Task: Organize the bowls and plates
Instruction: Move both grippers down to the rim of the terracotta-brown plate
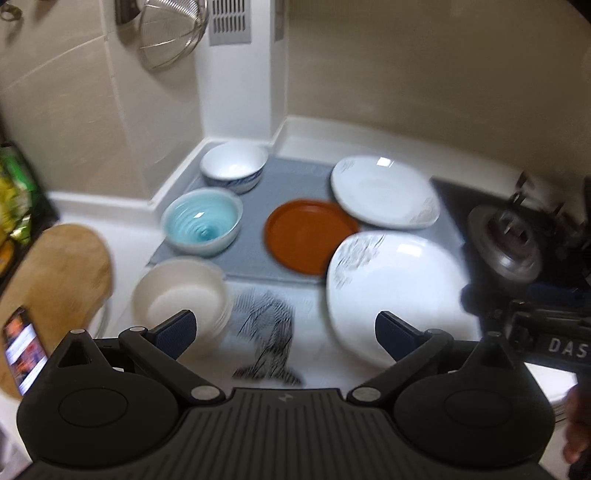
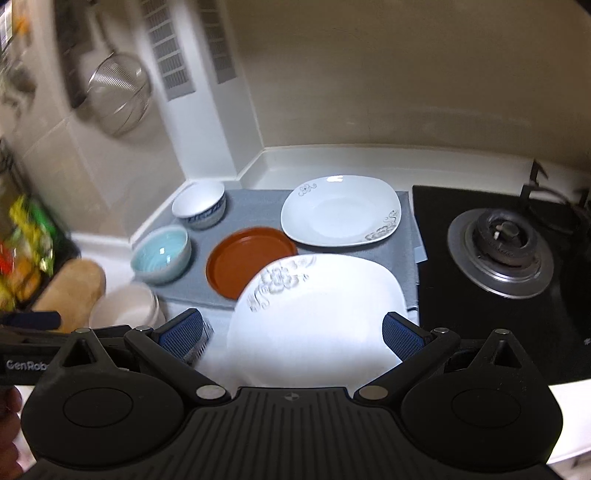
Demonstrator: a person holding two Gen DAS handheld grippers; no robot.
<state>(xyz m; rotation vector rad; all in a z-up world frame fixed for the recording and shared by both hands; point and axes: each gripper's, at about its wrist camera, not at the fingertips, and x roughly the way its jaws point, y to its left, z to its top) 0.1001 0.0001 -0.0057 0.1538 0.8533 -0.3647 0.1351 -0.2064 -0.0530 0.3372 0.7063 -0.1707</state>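
Note:
On a grey mat (image 1: 255,199) (image 2: 255,210) lie a white bowl with blue pattern (image 1: 233,166) (image 2: 199,206), a light blue bowl (image 1: 201,221) (image 2: 161,254), an orange plate (image 1: 303,234) (image 2: 240,262) and a white square plate (image 1: 384,192) (image 2: 340,210). A second white square plate (image 1: 395,291) (image 2: 317,314) lies nearer, overlapping the orange plate. A white bowl stack (image 1: 181,299) (image 2: 125,306) stands off the mat at the left. My left gripper (image 1: 286,332) is open and empty above the counter. My right gripper (image 2: 293,334) is open, its fingers straddling the near plate, above it.
A gas burner (image 1: 509,243) (image 2: 502,254) on a black hob sits at the right. A wooden cutting board (image 1: 59,284) (image 2: 70,291) and a phone (image 1: 22,350) are at the left. A wire strainer (image 1: 173,33) (image 2: 118,92) hangs on the wall. A patterned cloth (image 1: 269,332) lies near.

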